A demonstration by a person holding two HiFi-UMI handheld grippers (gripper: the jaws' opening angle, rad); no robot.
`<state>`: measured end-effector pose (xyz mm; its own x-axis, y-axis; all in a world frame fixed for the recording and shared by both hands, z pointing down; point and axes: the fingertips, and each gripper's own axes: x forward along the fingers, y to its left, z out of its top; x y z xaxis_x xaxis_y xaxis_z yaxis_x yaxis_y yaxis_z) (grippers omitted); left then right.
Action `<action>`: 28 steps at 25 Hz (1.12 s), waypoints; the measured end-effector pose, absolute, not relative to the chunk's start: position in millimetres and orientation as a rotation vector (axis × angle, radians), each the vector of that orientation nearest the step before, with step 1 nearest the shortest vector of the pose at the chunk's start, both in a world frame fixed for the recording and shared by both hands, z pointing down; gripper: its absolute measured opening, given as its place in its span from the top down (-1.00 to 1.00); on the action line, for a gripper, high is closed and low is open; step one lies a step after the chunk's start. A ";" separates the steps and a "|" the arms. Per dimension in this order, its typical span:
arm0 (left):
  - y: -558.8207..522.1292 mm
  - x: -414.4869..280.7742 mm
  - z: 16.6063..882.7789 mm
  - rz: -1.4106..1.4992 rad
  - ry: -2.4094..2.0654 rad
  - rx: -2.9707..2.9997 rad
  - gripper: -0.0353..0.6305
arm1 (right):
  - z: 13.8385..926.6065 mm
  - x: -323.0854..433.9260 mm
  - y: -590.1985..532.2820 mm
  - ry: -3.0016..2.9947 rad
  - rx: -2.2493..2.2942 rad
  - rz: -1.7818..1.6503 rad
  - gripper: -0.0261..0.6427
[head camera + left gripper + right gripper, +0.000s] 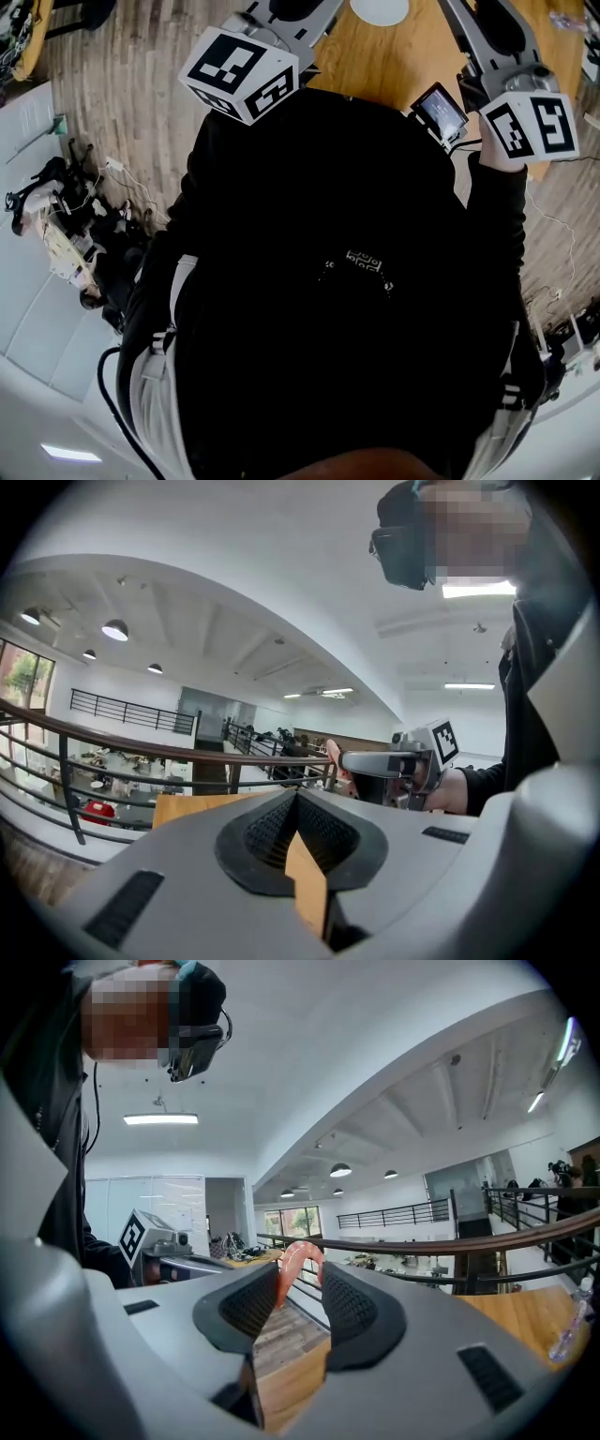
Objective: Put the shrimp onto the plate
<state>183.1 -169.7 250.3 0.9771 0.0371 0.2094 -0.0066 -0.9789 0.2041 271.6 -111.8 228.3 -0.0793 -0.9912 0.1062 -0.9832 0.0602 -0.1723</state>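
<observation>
The right gripper [298, 1281], at one o'clock in the head view, is clamping the orange shrimp [292, 1256] between its jaw tips; the left gripper [297, 801], at eleven, is sitting with jaws together; the white plate [380, 9] is lying at twelve

A light wooden table [394, 56] is seen at the top of the head view, and a white round plate [380, 9], cut off by the upper frame edge, is set directly on it. In the right gripper view a small clear item [570, 1330] is laid near the table's right end. The table is carried by a plank floor [122, 112], over which loose cables [122, 183] are spread.
</observation>
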 end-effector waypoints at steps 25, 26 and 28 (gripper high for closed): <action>-216.2 171.9 273.6 0.314 0.006 2.775 0.90 | 260.8 272.9 -164.2 2.412 -2.156 -0.545 0.45; -217.8 170.1 275.6 0.316 -0.002 2.769 0.90 | 263.3 273.0 -166.7 2.418 -2.154 -0.555 0.45; -216.9 167.6 277.7 0.316 -0.014 2.757 0.90 | 267.4 274.2 -167.5 2.429 -2.154 -0.573 0.45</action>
<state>167.6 -216.9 277.7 0.9748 0.0312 0.2208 -0.0505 -0.9336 0.3546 274.2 -167.5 267.4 -0.1393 -0.9302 0.3396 -0.9839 0.0911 -0.1540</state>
